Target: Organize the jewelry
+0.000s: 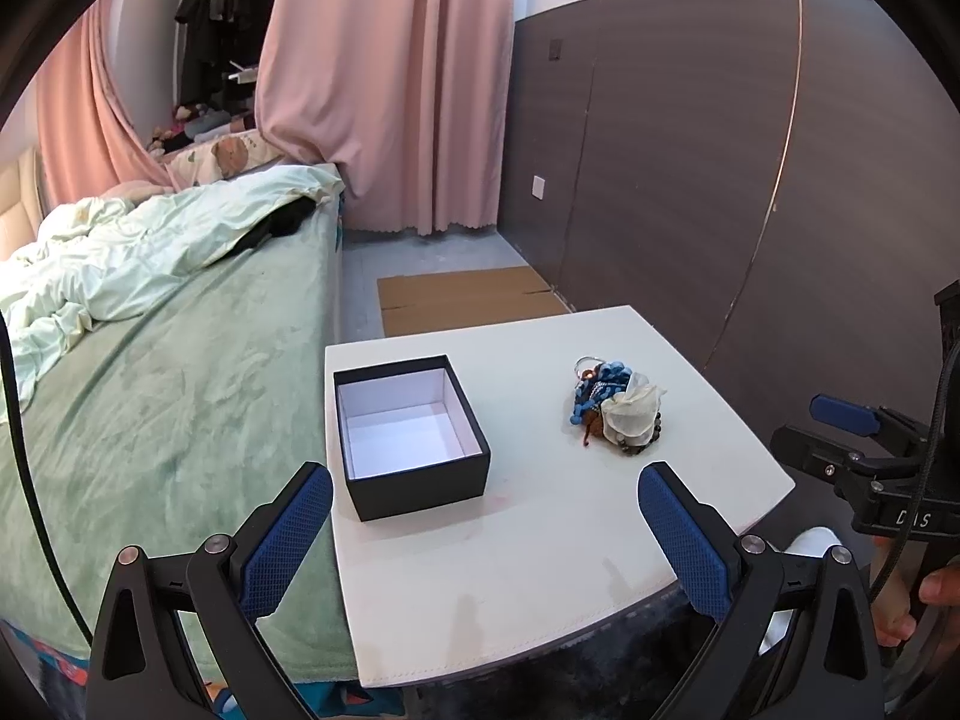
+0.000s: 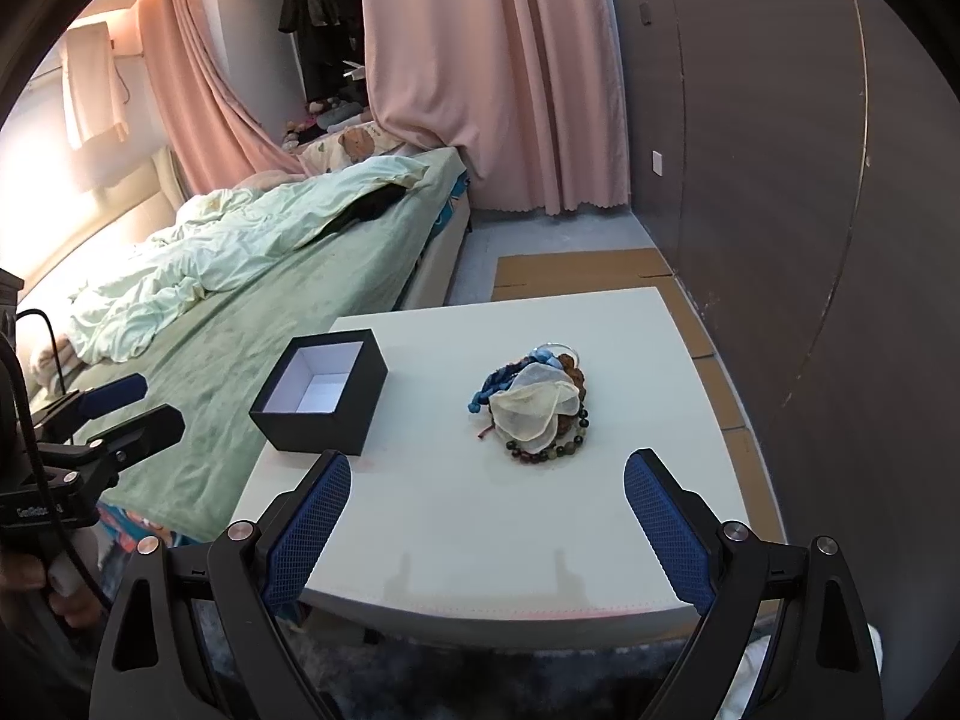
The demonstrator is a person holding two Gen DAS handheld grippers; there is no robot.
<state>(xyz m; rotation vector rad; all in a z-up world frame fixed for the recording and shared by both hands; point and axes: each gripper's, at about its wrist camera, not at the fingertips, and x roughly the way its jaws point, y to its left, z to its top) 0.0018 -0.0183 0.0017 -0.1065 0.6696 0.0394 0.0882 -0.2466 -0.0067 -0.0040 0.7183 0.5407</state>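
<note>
A black box (image 1: pixel 414 438) with a white inside stands open and empty on the left of the white table (image 1: pixel 540 540); it also shows in the right wrist view (image 2: pixel 321 399). A pile of jewelry (image 1: pixel 615 411) lies to its right: blue beads, dark bead bracelets, a ring and a cream gauze pouch, also in the right wrist view (image 2: pixel 534 408). My left gripper (image 1: pixel 483 516) is open and empty above the table's near edge. My right gripper (image 2: pixel 486 510) is open and empty, short of the pile.
A bed (image 1: pixel 150 372) with a green cover and rumpled quilt touches the table's left side. A dark panelled wall (image 1: pixel 690 180) runs along the right. Flat cardboard (image 1: pixel 468 300) lies on the floor behind the table. Pink curtains (image 1: pixel 390 90) hang at the back.
</note>
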